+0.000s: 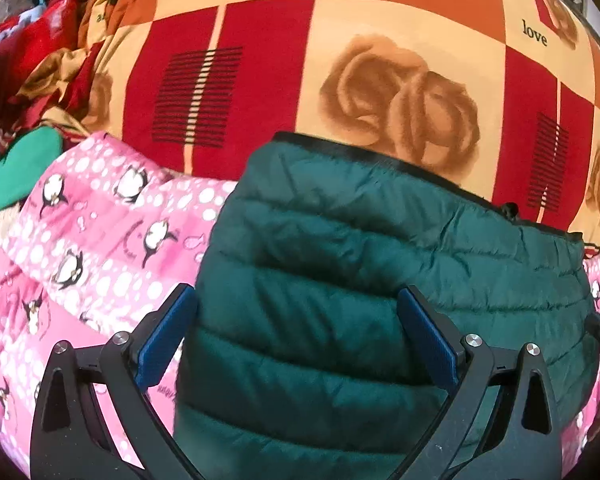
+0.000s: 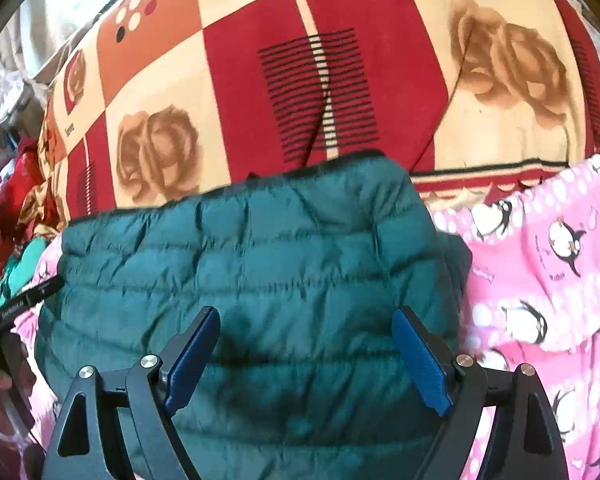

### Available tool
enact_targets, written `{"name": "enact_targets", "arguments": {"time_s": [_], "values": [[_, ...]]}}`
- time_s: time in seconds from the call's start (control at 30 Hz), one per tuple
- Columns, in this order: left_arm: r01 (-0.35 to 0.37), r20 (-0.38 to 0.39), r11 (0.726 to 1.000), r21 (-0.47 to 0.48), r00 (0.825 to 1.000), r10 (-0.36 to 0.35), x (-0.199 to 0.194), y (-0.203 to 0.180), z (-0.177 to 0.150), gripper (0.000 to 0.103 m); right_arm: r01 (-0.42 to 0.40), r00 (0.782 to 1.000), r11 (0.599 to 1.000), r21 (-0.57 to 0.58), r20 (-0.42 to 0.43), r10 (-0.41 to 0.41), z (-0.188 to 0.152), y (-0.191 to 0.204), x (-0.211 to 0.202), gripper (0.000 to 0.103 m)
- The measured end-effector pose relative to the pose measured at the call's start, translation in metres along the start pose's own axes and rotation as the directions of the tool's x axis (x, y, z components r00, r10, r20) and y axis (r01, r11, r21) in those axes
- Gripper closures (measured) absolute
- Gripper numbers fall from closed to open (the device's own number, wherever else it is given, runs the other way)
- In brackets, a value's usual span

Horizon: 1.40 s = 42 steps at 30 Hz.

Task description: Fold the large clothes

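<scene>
A dark green quilted puffer jacket (image 1: 360,248) lies folded in front of me, on top of a pink penguin-print quilt (image 1: 100,248). It also shows in the right wrist view (image 2: 240,248), with the pink quilt (image 2: 548,280) to its right. My left gripper (image 1: 296,300) is open, its blue pads spread wide just above the jacket's near part. My right gripper (image 2: 306,320) is open too, hovering over the jacket's near part. Neither holds anything. The left gripper's body (image 2: 20,304) shows at the left edge of the right wrist view.
A red, orange and cream blanket (image 1: 340,60) with roses and "love" print covers the bed beyond the jacket. A heap of red and gold clothes (image 1: 40,60) and a light green garment (image 1: 16,172) lie at the far left.
</scene>
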<state>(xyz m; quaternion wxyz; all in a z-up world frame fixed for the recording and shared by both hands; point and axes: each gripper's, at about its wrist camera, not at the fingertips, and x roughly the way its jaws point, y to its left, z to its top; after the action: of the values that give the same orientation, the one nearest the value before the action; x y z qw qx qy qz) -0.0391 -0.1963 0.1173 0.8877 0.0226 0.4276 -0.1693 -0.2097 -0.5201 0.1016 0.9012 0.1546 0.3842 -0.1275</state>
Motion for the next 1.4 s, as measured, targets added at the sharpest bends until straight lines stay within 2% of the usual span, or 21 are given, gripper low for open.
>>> {"name": "enact_targets", "arguments": {"time_s": [0.1,0.3,0.53,0.67,0.83,1.03,1.27,1.4], "values": [[-0.005,-0.012,1.000,-0.014,1.000,0.005,-0.001,0.003,-0.006,0.002,0.029,0.999,0.999,-0.022,-0.037,-0.030,-0.008,-0.003,0.009,0.017],[-0.015,-0.008,1.000,-0.002,1.000,0.014,-0.006,0.001,-0.015,0.002,0.034,0.998,0.999,-0.002,-0.056,-0.034,-0.010,-0.006,0.011,0.017],[-0.018,-0.006,1.000,0.019,1.000,0.018,-0.013,-0.001,-0.020,0.002,0.003,1.000,0.999,0.032,-0.010,-0.002,-0.015,-0.006,-0.026,0.017],[-0.019,-0.004,1.000,0.022,1.000,0.019,-0.015,-0.004,-0.023,0.002,0.004,1.000,1.000,0.004,-0.015,-0.004,-0.027,-0.004,-0.034,0.017],[-0.027,0.005,0.999,0.041,1.000,0.027,-0.019,-0.009,-0.028,0.002,0.043,0.998,0.998,-0.036,-0.035,-0.045,-0.041,-0.003,-0.027,0.017],[-0.028,-0.001,0.998,0.047,1.000,0.028,-0.020,-0.011,-0.034,0.002,0.051,0.997,0.998,-0.041,-0.063,-0.054,-0.050,-0.005,-0.012,0.017],[0.012,-0.015,1.000,0.014,1.000,-0.012,-0.020,-0.004,-0.040,0.002,0.057,0.996,0.998,-0.022,-0.065,-0.058,-0.051,-0.006,-0.019,0.017],[0.062,-0.017,0.998,-0.029,0.998,-0.062,-0.025,0.003,-0.041,0.002,0.042,0.999,0.999,0.016,-0.031,-0.041,-0.047,-0.006,-0.036,0.017]]}}
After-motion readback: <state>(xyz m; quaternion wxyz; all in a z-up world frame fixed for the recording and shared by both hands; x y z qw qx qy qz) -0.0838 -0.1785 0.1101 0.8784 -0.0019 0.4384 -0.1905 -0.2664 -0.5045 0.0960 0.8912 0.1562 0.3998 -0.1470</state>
